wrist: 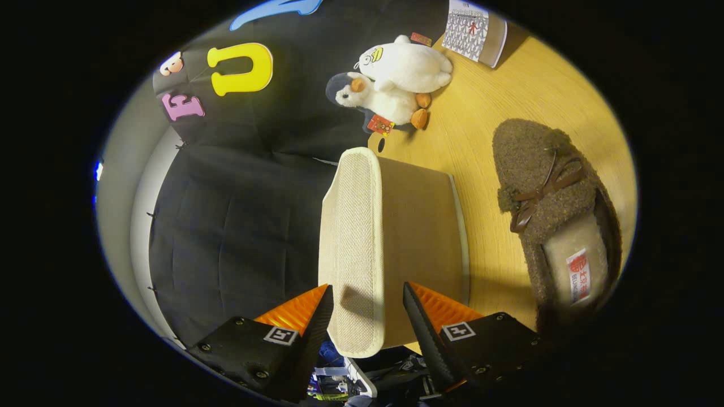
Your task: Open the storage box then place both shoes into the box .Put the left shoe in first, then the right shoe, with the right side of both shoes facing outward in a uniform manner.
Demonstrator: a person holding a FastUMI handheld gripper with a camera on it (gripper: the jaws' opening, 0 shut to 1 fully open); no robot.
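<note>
The storage box lid (418,226) has a brown panel and a woven beige rim (353,237). That rim runs straight out between my fingers. My gripper (367,294) is shut on the lid, one finger against the rim's outer side and the other on the brown panel. The whole scene appears turned on its side. A fuzzy brown shoe (551,198) with a small bow and a pale lining lies on the wooden table (486,130), beside the lid and apart from it. The box's inside is hidden behind the lid.
Two plush penguins (396,85) lie on the table beyond the lid, against the black cloth wall (237,226). A patterned package (472,28) stands farther back on the table.
</note>
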